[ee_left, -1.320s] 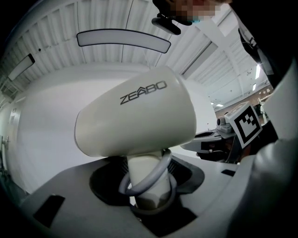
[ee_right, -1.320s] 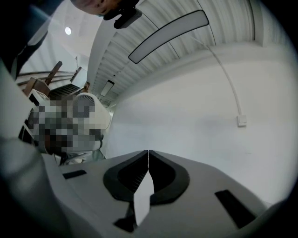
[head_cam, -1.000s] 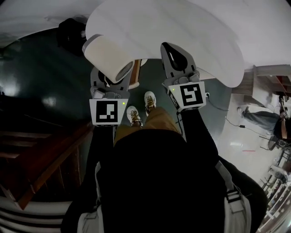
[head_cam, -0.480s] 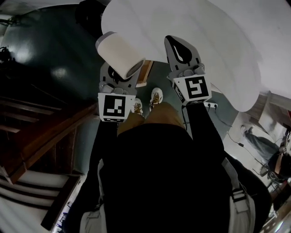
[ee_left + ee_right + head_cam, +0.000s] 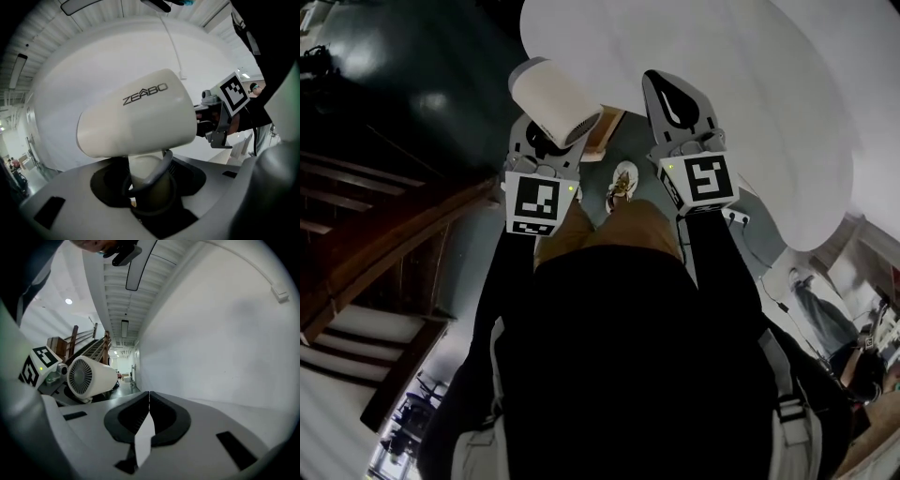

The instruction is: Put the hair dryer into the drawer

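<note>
Two grippers up, hair dryer (image 5: 551,101) pinched in the left one

Both grippers show side by side in the head view, held out in front of the person's dark torso. The left gripper (image 5: 544,150) has its fingers (image 5: 220,197) closed on the cream handle of the hair dryer. The handle stands between them, and a grey loop curls round it just above the grip. The dryer's barrel sits right above the left fingers, tilted. Its grilled end faces the right gripper, and the left gripper view shows the print "ZEABO" on its flank.

The right gripper (image 5: 670,94) holds nothing. Its fingers (image 5: 206,418) are pressed together, with the tips meeting along one thin seam. It stands apart from the dryer, with the barrel off to the left of its fingers.

Beyond both pairs of fingers spreads a round white bench (image 5: 750,103), and in the head view the barrel's front end overlaps its edge. Below the fingers, between the two grippers, a light shoe (image 5: 622,183) stands on the dark floor (image 5: 412,84). Wooden stairs (image 5: 384,234) lie well to the left of the left fingers.
</note>
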`<state>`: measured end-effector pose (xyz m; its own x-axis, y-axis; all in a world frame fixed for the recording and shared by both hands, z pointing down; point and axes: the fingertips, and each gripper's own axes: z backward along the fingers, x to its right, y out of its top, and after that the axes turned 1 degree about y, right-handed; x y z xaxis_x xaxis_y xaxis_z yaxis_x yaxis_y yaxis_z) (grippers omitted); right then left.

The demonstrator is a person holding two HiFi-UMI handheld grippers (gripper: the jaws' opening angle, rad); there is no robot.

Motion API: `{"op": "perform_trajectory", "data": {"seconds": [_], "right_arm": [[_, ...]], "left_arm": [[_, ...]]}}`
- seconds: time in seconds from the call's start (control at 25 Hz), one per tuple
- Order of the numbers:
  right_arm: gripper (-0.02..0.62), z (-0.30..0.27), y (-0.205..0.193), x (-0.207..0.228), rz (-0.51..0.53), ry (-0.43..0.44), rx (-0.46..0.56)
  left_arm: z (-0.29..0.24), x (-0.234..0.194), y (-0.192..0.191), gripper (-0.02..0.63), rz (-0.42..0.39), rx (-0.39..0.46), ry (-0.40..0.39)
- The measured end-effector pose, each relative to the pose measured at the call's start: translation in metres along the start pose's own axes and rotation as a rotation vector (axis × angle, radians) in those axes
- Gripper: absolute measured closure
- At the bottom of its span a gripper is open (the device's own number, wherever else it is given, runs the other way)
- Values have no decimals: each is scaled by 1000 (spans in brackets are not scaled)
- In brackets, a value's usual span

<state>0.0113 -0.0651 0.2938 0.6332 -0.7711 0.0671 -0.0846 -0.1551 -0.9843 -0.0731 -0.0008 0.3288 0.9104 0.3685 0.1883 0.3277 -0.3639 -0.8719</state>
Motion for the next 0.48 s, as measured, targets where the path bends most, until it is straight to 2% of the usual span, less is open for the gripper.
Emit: {"op": "perform_trajectory", "data": {"seconds": [0.28, 0.48], "right_arm": [[568, -8, -6, -5, -3, 10, -29], [568, -13, -13, -4, -13, 6, -53]], "left_arm": [[-6, 6, -48, 376, -94, -175, -72], [-12, 11, -75, 376, -126, -285, -144]]}}
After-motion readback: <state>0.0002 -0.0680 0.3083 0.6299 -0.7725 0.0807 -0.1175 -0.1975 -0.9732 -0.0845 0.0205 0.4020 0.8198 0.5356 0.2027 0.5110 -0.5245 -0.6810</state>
